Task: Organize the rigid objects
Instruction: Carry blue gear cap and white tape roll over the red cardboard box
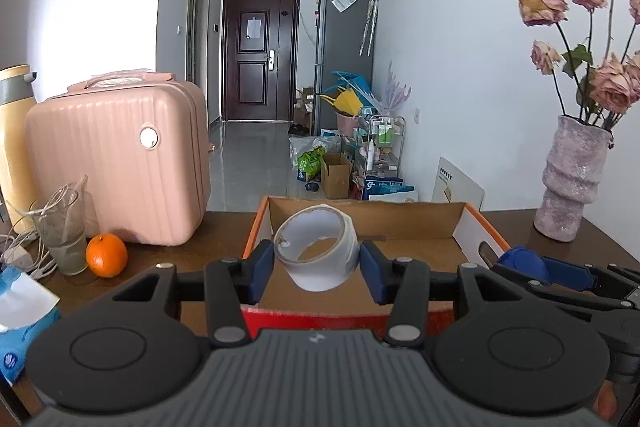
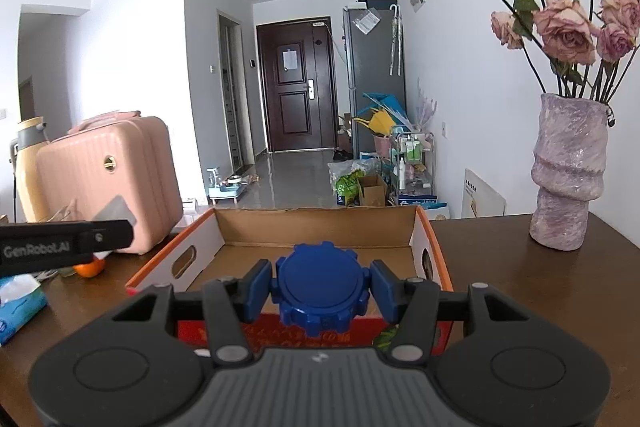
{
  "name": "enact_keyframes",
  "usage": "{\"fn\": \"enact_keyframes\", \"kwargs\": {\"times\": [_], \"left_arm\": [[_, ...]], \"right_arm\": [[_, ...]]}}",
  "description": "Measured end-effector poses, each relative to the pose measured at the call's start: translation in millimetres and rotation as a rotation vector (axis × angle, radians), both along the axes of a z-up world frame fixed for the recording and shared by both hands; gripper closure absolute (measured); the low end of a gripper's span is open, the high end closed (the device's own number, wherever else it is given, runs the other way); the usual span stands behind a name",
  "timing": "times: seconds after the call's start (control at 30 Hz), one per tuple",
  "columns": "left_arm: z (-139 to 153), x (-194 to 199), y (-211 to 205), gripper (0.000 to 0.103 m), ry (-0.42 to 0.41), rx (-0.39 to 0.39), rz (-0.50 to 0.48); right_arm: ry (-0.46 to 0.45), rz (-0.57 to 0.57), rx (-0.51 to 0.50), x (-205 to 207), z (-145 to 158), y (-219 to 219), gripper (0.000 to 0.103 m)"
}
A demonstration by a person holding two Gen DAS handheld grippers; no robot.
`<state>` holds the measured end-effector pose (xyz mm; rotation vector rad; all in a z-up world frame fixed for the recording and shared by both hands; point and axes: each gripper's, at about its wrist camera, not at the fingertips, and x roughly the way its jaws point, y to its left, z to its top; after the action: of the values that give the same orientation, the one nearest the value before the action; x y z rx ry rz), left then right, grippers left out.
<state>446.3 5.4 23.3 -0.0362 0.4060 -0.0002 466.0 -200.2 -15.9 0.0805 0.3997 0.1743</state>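
My left gripper (image 1: 317, 269) is shut on a roll of white tape (image 1: 317, 247), held above the near end of an open cardboard box (image 1: 400, 217) with orange edges and a red front. In the right wrist view my right gripper (image 2: 322, 287) is shut on a blue gear-shaped lid (image 2: 322, 287), also over the near edge of the cardboard box (image 2: 320, 223). The box's inside looks bare where it shows. The right gripper and its blue lid (image 1: 520, 263) appear at the right in the left wrist view. The left gripper's arm (image 2: 64, 241) shows at the left of the right wrist view.
On the dark wooden table (image 1: 600, 227) stand a pink suitcase (image 1: 120, 167), an orange (image 1: 106, 255), a plastic cup with cables (image 1: 60, 227) and a blue tissue pack (image 1: 20, 327) at the left. A vase of dried roses (image 2: 568, 179) stands at the right.
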Motion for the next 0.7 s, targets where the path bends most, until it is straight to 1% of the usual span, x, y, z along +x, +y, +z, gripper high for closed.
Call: {"fn": "enact_keyframes", "kwargs": {"times": [0.2, 0.4, 0.7], "left_arm": [[-3.4, 29.9, 1.7, 0.055, 0.01, 0.013, -0.012], [-12.2, 61.5, 2.0, 0.055, 0.037, 0.038, -0.024], [-40.9, 114.5, 0.2, 0.054, 0.145, 0.084, -0.026]], "right_arm": [[0.022, -0.007, 0.005, 31.1, -3.0, -0.3, 0.05], [0.042, -0.006, -0.013, 57.3, -7.1, 6.7, 0.05], [0.103, 0.012, -0.07, 93.7, -21.4, 18.8, 0.05]]}}
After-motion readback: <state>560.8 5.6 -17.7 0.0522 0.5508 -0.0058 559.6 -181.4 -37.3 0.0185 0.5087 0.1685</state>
